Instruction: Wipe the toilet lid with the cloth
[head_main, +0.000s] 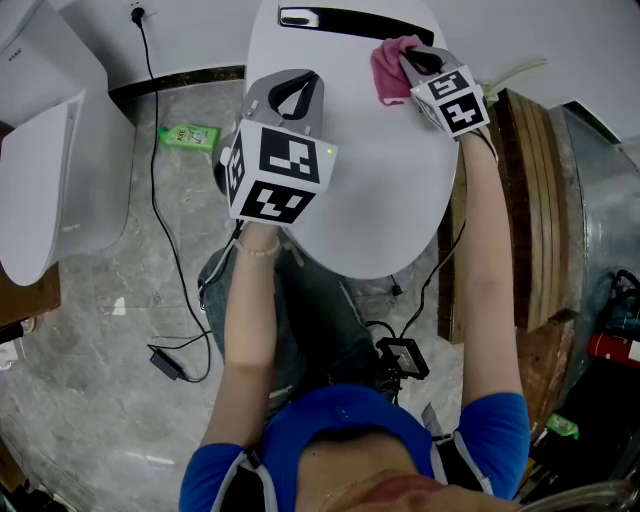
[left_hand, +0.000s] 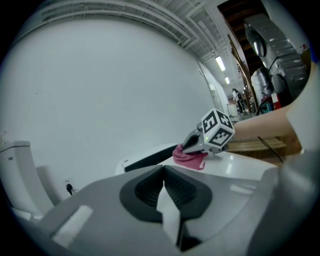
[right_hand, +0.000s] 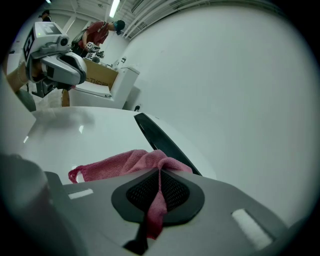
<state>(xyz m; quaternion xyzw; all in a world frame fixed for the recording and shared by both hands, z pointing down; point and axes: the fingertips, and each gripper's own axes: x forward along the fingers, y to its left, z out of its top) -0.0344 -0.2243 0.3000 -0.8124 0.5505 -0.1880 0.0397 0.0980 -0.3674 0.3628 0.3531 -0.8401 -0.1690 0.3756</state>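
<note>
While pinching cloth in jaws of right gripper, sweep toilet lid from one o'clock toward six, keeping closed, empty left gripper clear.

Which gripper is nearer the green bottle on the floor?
Left. The left gripper is over the left part of the toilet lid, the side where the green bottle lies; the right gripper, shut on the pink cloth, is at its far right.
</note>
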